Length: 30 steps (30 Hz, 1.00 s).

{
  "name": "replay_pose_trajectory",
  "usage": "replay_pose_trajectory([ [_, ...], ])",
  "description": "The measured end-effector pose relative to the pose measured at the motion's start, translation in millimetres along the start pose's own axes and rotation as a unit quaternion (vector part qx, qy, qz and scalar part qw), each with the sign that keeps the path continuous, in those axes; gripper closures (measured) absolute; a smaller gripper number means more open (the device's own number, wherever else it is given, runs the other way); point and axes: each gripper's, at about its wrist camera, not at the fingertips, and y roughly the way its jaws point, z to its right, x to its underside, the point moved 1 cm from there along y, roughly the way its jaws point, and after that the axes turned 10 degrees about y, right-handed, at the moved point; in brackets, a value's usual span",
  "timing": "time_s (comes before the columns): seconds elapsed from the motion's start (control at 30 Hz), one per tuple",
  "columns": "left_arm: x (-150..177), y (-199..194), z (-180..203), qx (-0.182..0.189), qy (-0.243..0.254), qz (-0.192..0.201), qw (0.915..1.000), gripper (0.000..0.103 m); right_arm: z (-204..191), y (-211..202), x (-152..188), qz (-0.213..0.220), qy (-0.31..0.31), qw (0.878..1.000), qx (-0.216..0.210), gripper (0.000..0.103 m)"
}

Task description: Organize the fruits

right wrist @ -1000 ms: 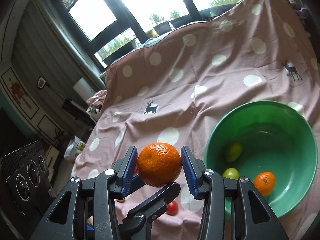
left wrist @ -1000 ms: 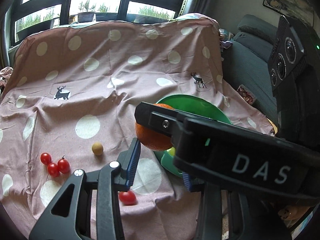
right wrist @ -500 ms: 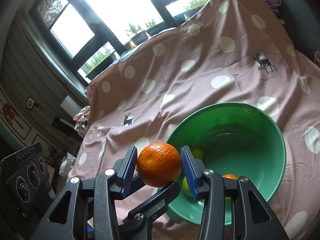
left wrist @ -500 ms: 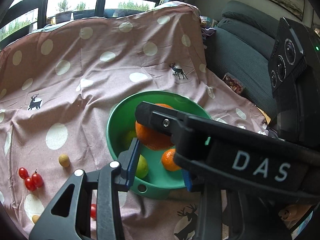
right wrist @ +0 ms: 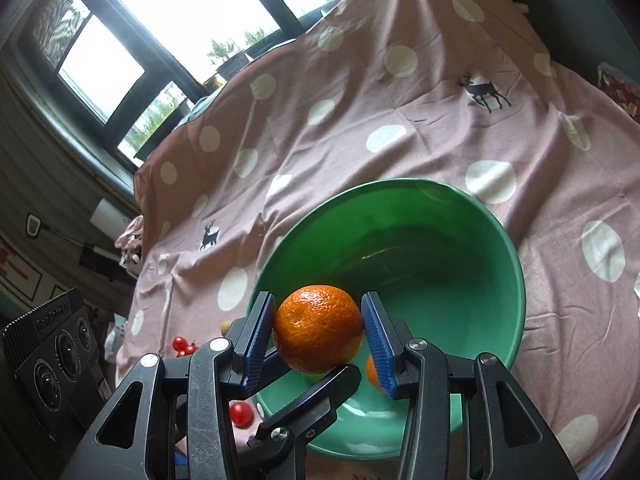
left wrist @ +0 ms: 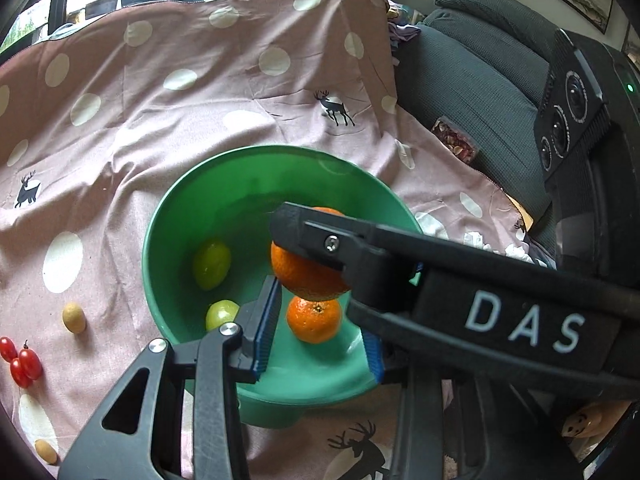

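Left wrist view: The green bowl (left wrist: pixel 180 216) now sits centred under the camera; one second ago only its rim showed at the right, behind the held fruit. The right gripper (left wrist: pixel 316 248) crosses the frame from the right, its fingers clamped on the large orange (left wrist: pixel 304 276), which hangs above the bowl interior. Inside the bowl lie a small orange (left wrist: pixel 314 320) and two green fruits (left wrist: pixel 211 264). The left gripper (left wrist: pixel 320 328) is empty, its blue pads spread apart over the near part of the bowl. On the spotted cloth (left wrist: pixel 160 120) to the left remain the cherry tomatoes (left wrist: pixel 20 360) and a small yellowish fruit (left wrist: pixel 74 317).

Right wrist view: The right gripper (right wrist: pixel 320 336) grips the large orange (right wrist: pixel 318 334) between both blue pads. The bowl (right wrist: pixel 500 240) has shifted from the right side of the frame to directly beyond and beneath the fingers.

Assessment: The transport stage appears complete. The orange is positioned for release into the bowl. Loose fruits on the cloth still require collection.
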Motion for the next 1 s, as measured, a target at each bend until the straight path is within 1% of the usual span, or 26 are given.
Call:
replay_pose_trajectory([
  [0.3, 2, 20, -3, 0.024, -0.014, -0.027, 0.9993, 0.066, 16, 11, -3, -0.020, 0.021, 0.999, 0.024, 0.055],
  [0.67, 2, 26, -4, 0.023, -0.018, -0.036, 0.9989, 0.065, 15, 16, -3, -0.020, 0.017, 0.999, 0.043, 0.055],
  [0.8, 3, 17, -6, 0.017, -0.023, -0.023, 0.9993, 0.068, 15, 16, -3, -0.013, 0.013, 0.998, 0.057, 0.055],
  [0.87, 3, 8, -10, 0.019, -0.028, -0.015, 0.9993, 0.066, 15, 13, -4, -0.006, 0.019, 0.998, 0.052, 0.055],
  [0.93, 4, -2, -15, 0.013, -0.034, -0.007, 0.9993, 0.066, 13, 8, -5, 0.004, 0.016, 0.999, 0.050, 0.055],
  [1.0, 6, -15, -21, 0.007, -0.041, 0.003, 0.9991, 0.065, 9, 2, -5, 0.017, 0.012, 0.999, 0.047, 0.052],
])
